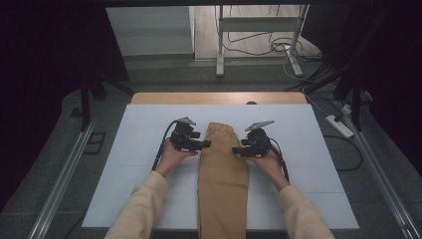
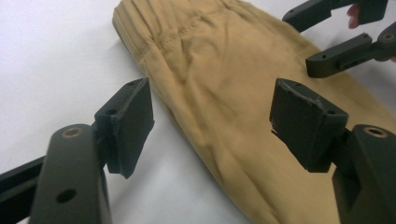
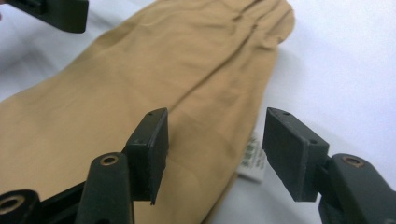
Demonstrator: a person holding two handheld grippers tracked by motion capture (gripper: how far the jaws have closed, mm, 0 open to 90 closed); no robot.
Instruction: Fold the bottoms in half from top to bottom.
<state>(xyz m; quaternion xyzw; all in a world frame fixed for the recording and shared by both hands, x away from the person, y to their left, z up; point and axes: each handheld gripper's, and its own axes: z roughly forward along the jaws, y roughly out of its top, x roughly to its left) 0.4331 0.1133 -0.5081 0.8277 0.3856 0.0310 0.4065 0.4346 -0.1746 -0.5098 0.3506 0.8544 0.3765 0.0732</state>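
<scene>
A folded pair of tan trousers lies on a white table, its long axis running away from the person, elastic waistband at the far end. The left gripper sits just beside the trousers' left edge, the right gripper just beside their right edge, equally near, both toward the waistband end. Each has its jaws apart with nothing clamped, straddling its edge. A white care label pokes out from the right edge. Bare table lies either side of the trousers.
</scene>
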